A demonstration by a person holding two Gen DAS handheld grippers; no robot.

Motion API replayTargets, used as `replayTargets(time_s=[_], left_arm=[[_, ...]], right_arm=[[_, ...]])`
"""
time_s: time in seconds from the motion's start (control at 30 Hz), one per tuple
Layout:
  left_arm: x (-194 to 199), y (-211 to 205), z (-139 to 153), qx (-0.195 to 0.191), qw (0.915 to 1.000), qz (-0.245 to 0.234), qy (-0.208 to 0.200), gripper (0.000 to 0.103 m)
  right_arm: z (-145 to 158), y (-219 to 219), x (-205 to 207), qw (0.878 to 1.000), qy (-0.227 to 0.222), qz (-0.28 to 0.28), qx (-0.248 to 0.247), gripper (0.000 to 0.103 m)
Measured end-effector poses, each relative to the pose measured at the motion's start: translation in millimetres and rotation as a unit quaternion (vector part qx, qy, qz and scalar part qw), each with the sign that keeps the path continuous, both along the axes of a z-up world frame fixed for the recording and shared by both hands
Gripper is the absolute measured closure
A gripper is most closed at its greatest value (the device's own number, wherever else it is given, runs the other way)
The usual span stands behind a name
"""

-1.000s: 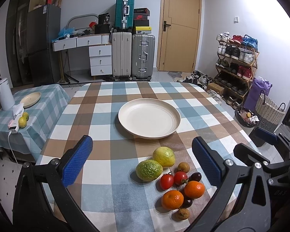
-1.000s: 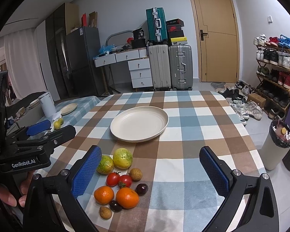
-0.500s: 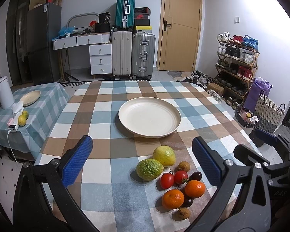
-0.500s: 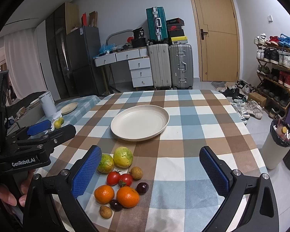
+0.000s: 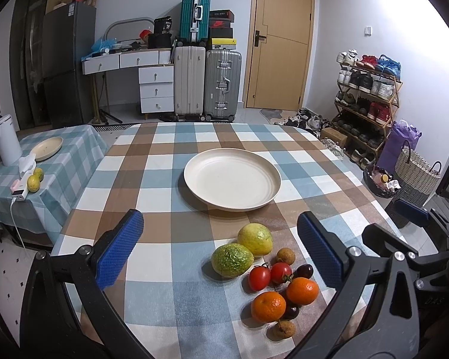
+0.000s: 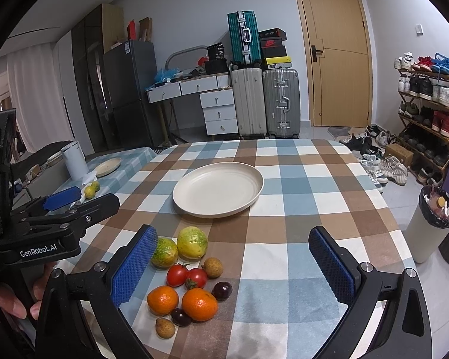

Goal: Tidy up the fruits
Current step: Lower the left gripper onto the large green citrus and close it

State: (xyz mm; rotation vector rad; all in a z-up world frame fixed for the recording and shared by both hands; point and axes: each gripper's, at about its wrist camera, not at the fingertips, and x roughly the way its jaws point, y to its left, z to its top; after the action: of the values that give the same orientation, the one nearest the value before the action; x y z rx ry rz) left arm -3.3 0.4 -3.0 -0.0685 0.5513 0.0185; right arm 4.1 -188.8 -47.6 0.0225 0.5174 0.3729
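Fruits sit clustered on my checked table, just in front of the bare cream plate: two green-yellow ones, two oranges, two tomatoes and small brown and dark ones. My left tongs and right tongs both hover spread wide, gripping nothing.

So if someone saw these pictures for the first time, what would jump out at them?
Probably the bright cluster of fruit at the near edge of the checked tablecloth: two oranges, two tomatoes, two yellow-green fruits and some small brown and dark ones. Just beyond sits a big empty cream plate. Framing it all are the blue-padded left gripper and right gripper, jaws wide open.
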Motion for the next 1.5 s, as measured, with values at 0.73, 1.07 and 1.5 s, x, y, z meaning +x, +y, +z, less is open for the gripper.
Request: replayTargets(time_s=[0.73, 1.07, 1.5], left_arm=[[-6.3, 1.4, -28.1, -0.025, 0.9993, -0.004, 0.028, 0.000], [17.0, -5.0, -60.6, -0.059, 0.9950, -0.012, 0.080, 0.000], [72.0, 16.6, -113.9, -0.108, 0.9825, -0.034, 0.148, 0.004]], right_arm=[[-6.5, -2.9, 9.0, 1.000, 0.013, 0.000, 0.005, 0.000], [-21.9, -1.4, 24.9, 1.000, 0.028, 0.003, 0.005, 0.000], [-47.2, -1.5, 51.8, 0.998, 0.056, 0.000, 0.004, 0.000]])
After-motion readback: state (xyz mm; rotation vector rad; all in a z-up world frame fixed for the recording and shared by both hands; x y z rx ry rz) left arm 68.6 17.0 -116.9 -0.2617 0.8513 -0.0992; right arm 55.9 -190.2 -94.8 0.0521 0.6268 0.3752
